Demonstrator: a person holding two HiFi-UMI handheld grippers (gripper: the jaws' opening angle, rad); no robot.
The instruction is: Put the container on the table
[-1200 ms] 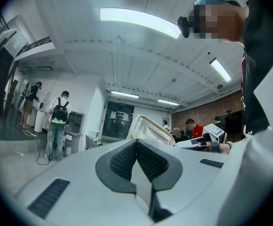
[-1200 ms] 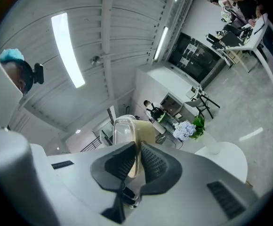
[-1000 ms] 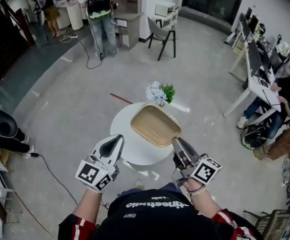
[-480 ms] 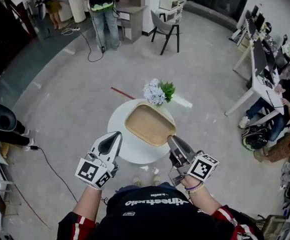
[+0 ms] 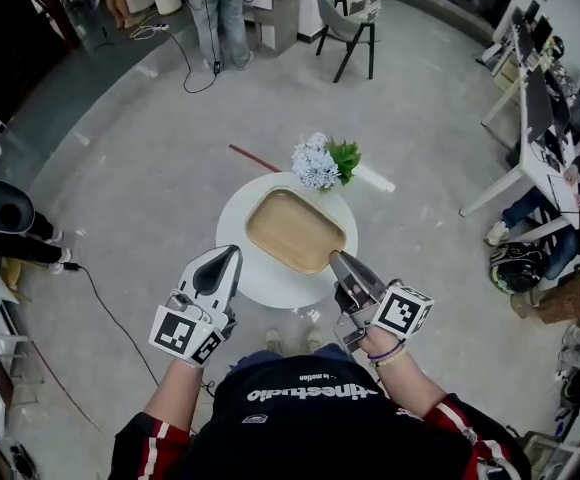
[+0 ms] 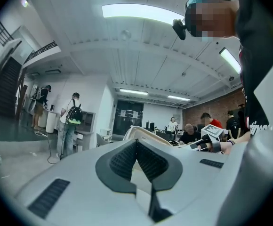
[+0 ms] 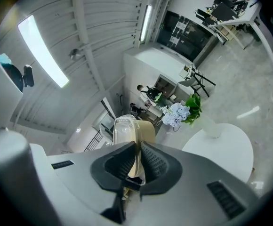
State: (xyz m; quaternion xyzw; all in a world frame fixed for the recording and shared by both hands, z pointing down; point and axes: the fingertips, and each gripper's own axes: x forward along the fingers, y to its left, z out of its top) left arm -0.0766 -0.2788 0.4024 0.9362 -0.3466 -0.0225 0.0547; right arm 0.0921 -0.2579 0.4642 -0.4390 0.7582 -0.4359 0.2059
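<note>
A shallow tan container [image 5: 295, 230] with a clear rim hangs over the round white table [image 5: 260, 280]. My right gripper [image 5: 336, 259] is shut on its near right corner. In the right gripper view the rim [image 7: 127, 125] runs up out of the closed jaws of that gripper [image 7: 137, 161], and the table [image 7: 221, 149] lies well below. My left gripper [image 5: 232, 255] is shut and holds nothing, off the table's near left edge. From the left gripper view, the container's edge [image 6: 146, 132] shows just past the left gripper [image 6: 136, 147].
A bunch of pale blue flowers with green leaves [image 5: 320, 163] stands at the table's far edge. Grey floor surrounds the table, with a cable [image 5: 110, 313] at the left. People sit at desks [image 5: 540, 118] to the right, and a chair [image 5: 350, 28] stands further back.
The container, held by my right gripper, has shifted left and away, from overhanging the table's right edge to above its middle. The left gripper kept its place beside it.
</note>
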